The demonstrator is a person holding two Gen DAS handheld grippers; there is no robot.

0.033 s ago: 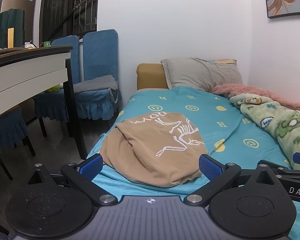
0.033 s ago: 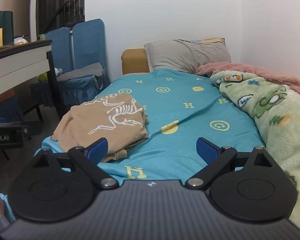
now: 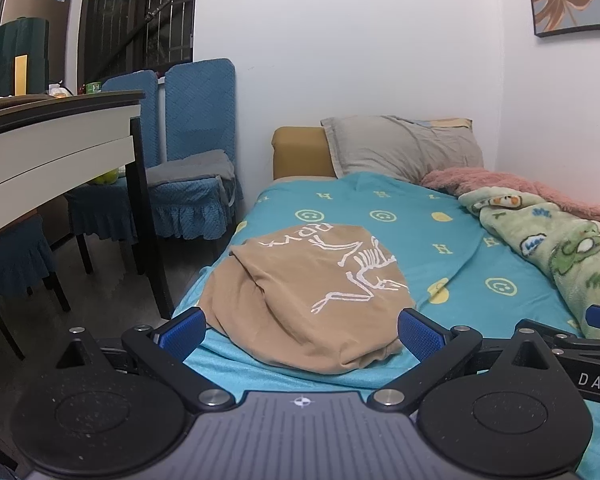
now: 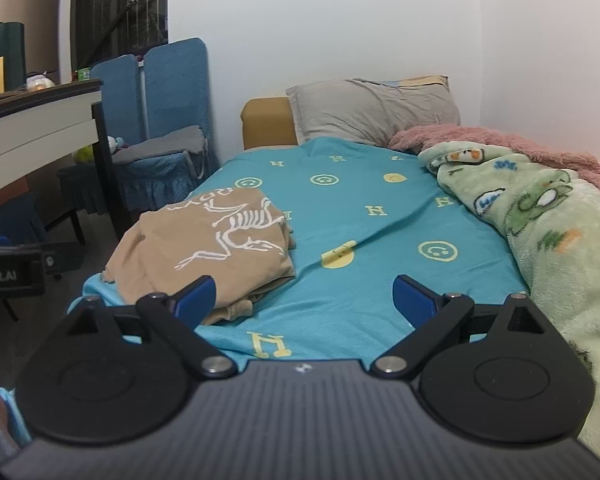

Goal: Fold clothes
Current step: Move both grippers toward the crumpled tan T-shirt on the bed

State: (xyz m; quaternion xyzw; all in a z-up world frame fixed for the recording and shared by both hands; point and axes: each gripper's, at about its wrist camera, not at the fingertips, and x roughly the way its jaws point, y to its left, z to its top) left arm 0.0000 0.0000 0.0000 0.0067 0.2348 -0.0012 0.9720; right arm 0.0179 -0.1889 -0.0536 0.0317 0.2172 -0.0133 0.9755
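Left gripper [image 3: 302, 330] and right gripper [image 4: 304, 300] hover at the bed's near end, jaws spread wide, holding nothing. Just ahead of the left gripper, and ahead-left of the right, the tan shirt [image 3: 308, 296] lies bunched on the teal sheet [image 4: 360, 216], white print upward. Nothing differs from the earlier frames, so folding appears not yet begun. Farther off: green blanket [image 4: 540, 220], grey pillow [image 3: 404, 148].

Tan shirt on a teal sheet
The shirt [image 3: 308, 292] bears a white skeleton print; the sheet [image 3: 440, 248] yellow smileys; blanket [image 4: 540, 216] pale green cartoons.
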